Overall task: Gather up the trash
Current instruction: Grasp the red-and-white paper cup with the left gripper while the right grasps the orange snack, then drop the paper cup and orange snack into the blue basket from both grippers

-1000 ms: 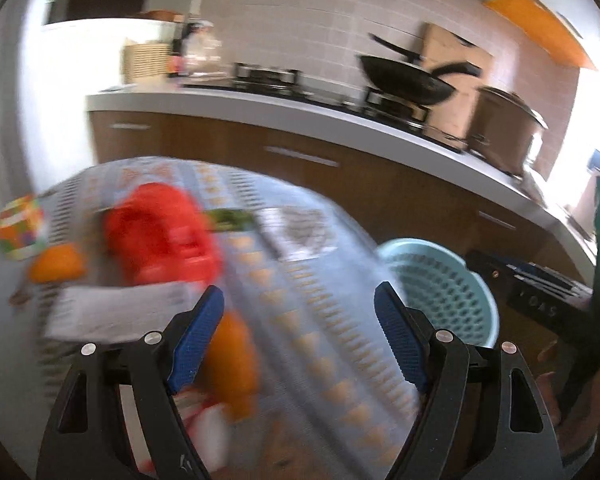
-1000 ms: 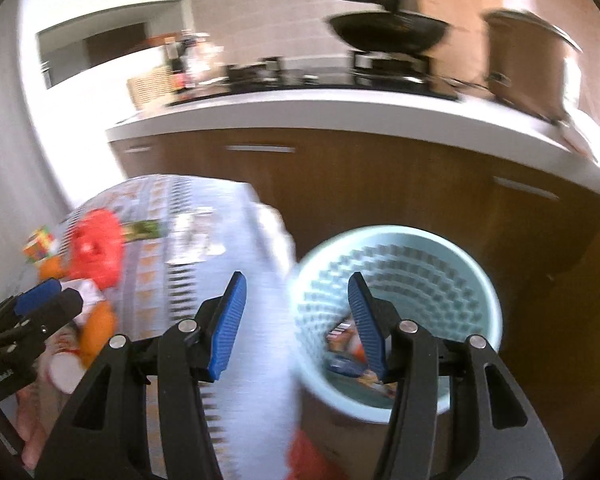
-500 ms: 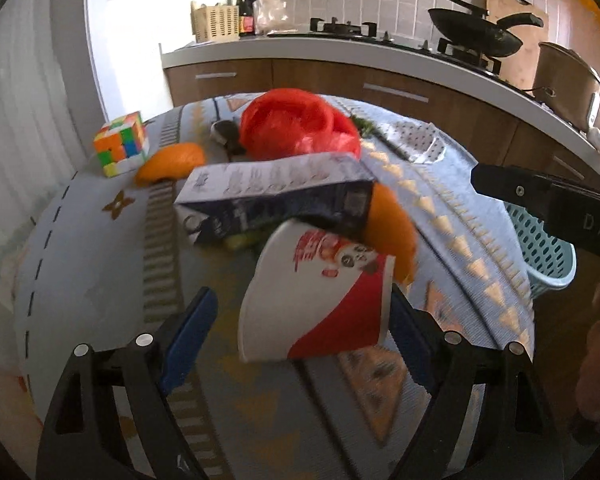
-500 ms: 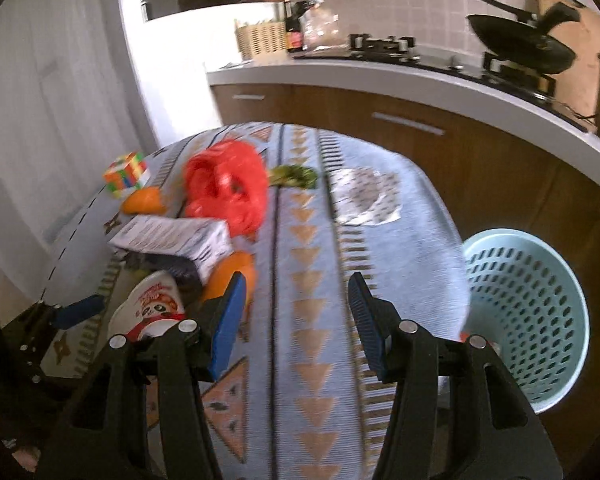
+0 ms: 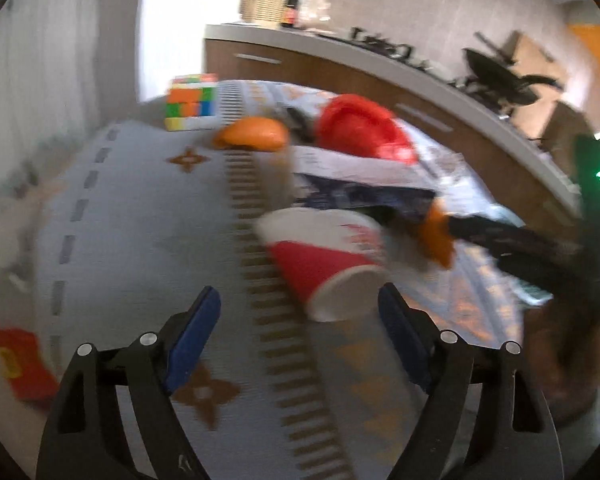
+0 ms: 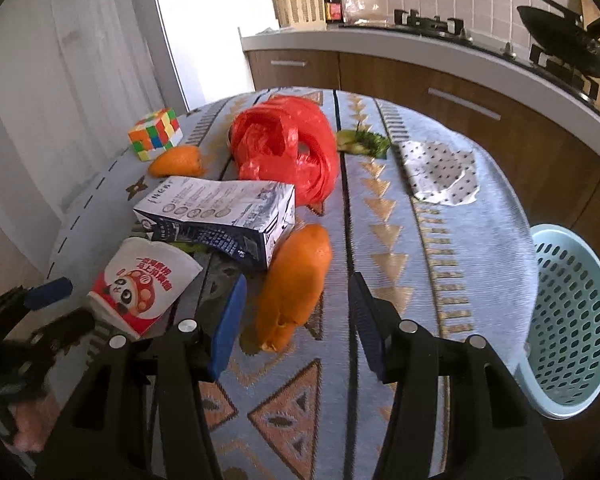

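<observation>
Reaching over the table (image 6: 380,432), both tools seem set on their next piece of trash: the left gripper (image 5: 300,316), jaws wide and empty, lines up on the tipped red-and-white paper cup (image 5: 328,256), whose base sits just ahead between them, while the right gripper (image 6: 296,312), equally wide, frames the orange peel (image 6: 296,284) lying against the milk carton (image 6: 220,216). Next, I'd judge, each must ease forward and close, then carry across to the blue basket (image 6: 572,320) beside the table's edge (its contents are out of sight). The left view is smeared, so the far clutter reads poorly.
</observation>
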